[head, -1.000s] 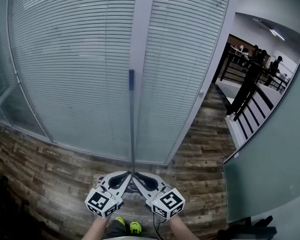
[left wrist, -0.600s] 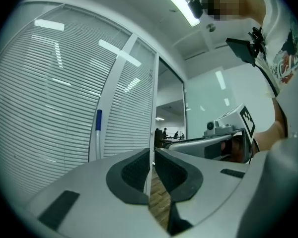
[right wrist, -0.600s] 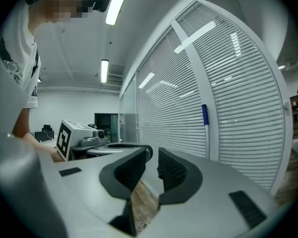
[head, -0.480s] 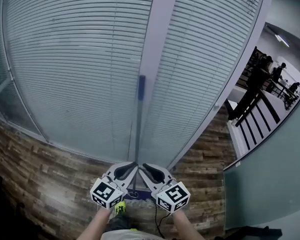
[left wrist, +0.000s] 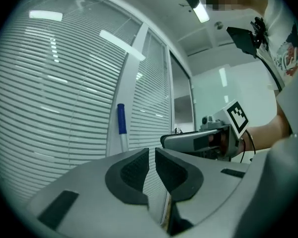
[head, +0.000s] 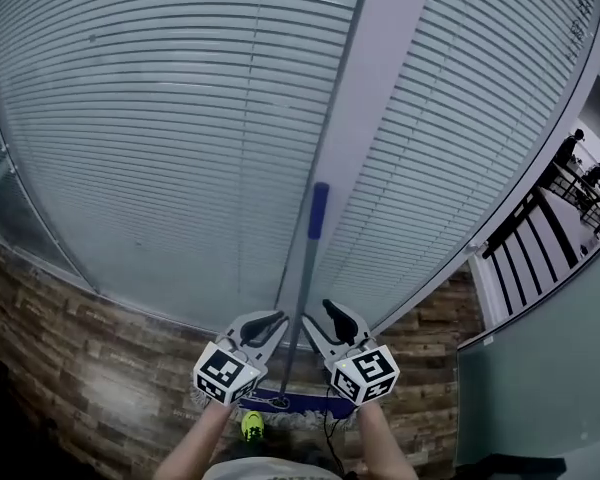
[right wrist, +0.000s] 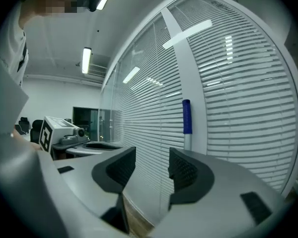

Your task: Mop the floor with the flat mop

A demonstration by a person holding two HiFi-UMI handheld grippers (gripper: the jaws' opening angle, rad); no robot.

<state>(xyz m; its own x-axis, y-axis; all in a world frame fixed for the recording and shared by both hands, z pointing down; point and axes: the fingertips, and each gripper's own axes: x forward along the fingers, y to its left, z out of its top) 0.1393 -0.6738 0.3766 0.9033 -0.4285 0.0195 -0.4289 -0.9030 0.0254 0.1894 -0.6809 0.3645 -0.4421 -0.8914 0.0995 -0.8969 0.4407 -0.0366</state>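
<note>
Blue grip (head: 319,208) tops the flat mop (head: 301,303), which stands nearly upright in front of a grey post (head: 380,88) between two panels of closed white blinds (head: 160,118). Whether the grip touches the post cannot be told. The mop head (head: 310,405), blue with a pale fringe, lies flat on the wood-plank floor (head: 80,348) at the near end of the shaft, close to the person's feet; a yellow-green shoe (head: 252,425) shows just near of it.

The shaft rises between the two grippers, and neither holds it. The left gripper (head: 276,319) sits just left of the shaft with its jaws drawn together to a thin slit, nothing in them; in its own view the mop's grip stands off to the left of the jaws. The right gripper (head: 332,313) sits just right of the shaft. Its jaws have just been opening and now stand well apart, with nothing between the pads; in its own view the blue grip shows beyond the right-hand jaw, outside the gap.

A dark railing (head: 540,228) crosses the far right.
</note>
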